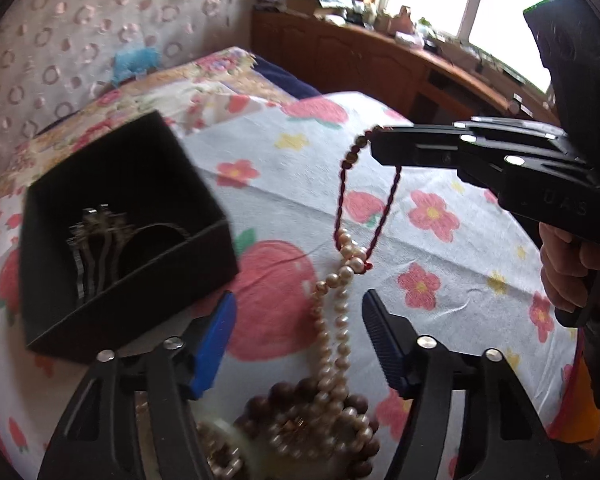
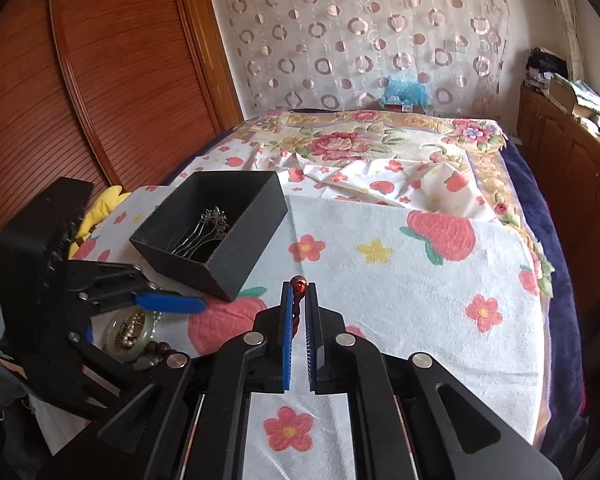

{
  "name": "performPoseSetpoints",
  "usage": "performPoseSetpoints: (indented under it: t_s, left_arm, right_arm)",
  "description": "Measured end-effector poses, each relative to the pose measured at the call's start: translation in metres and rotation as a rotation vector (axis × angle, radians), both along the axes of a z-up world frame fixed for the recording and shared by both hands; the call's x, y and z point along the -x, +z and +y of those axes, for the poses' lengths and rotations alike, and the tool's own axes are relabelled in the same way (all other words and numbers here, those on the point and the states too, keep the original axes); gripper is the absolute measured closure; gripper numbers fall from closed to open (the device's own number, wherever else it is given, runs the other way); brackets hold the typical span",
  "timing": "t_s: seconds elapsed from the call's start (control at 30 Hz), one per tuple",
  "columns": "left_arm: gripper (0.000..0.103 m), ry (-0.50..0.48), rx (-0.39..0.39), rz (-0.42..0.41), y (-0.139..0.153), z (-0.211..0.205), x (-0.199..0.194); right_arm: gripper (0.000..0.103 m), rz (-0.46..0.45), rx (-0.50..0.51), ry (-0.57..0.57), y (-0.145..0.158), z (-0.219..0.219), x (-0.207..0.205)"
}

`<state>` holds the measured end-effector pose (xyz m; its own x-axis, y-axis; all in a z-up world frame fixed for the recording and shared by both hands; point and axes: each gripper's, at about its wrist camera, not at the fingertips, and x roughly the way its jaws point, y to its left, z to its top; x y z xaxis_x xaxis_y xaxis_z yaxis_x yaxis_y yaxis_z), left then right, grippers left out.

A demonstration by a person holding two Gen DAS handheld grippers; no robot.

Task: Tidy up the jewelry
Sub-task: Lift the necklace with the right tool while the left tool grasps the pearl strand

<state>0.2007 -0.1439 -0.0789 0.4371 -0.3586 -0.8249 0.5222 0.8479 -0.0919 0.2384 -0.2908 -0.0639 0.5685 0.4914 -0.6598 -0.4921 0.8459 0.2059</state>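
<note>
My right gripper (image 2: 299, 289) is shut on a red braided cord bracelet (image 1: 384, 208) with red beads (image 2: 299, 285) and holds it above the bed, also seen in the left wrist view (image 1: 376, 148). A pearl necklace (image 1: 336, 320) is caught in the cord's loop and trails down to a pile of brown wooden beads (image 1: 284, 400) and a pale green bangle (image 2: 130, 332). My left gripper (image 1: 298, 332) is open over that pile, one finger (image 1: 216, 340) on each side of the pearls. A black open box (image 1: 120, 220) with silver hairpins (image 2: 204, 232) sits to the left.
Everything lies on a white strawberry-and-flower cloth (image 2: 400, 280) over a bed. A floral blanket (image 2: 360, 140) lies behind it. A wooden wardrobe (image 2: 80, 100) stands at the left, a wooden cabinet (image 1: 360, 56) with clutter under a window at the right.
</note>
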Motion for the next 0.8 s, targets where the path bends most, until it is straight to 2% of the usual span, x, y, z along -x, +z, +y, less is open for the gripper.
performPoseSetpoints:
  t_s: [0.07,0.17,0.2,0.23,0.27,0.4,0.47,0.6,0.8]
  left_arm:
    - [0.051,-0.017,-0.02,0.018,-0.006,-0.009,-0.002]
    - [0.058,-0.026,-0.065,-0.013,-0.007,-0.015,-0.002]
    - [0.068,-0.021,-0.075,-0.018,-0.007,-0.015,-0.003]
    - [0.086,-0.022,-0.071,-0.017,-0.006,-0.014,-0.003]
    - [0.091,-0.024,-0.064,-0.011,-0.006,-0.013,-0.003]
    - [0.091,-0.001,-0.021,-0.017,0.0,-0.004,-0.002]
    - [0.091,0.022,0.029,-0.034,0.013,0.004,0.003]
    - [0.091,0.038,0.073,-0.133,0.047,0.022,0.022]
    - [0.091,0.04,0.122,-0.208,0.08,0.046,0.036]
  right_arm:
    - [0.096,0.003,-0.012,0.002,-0.002,-0.003,-0.002]
    - [0.096,0.006,-0.027,0.014,-0.004,-0.006,-0.005]
    - [0.096,0.007,-0.028,0.018,-0.004,-0.006,-0.006]
    - [0.096,0.007,-0.028,0.022,-0.004,-0.006,-0.007]
    - [0.096,0.01,-0.024,0.027,-0.004,-0.005,-0.009]
    - [0.096,0.04,-0.009,0.019,-0.003,-0.005,-0.013]
    - [0.096,0.051,0.003,0.013,-0.002,-0.005,-0.01]
    - [0.096,0.031,0.036,0.003,-0.001,0.003,0.001]
    - [0.096,-0.016,0.01,-0.037,0.01,0.015,0.023]
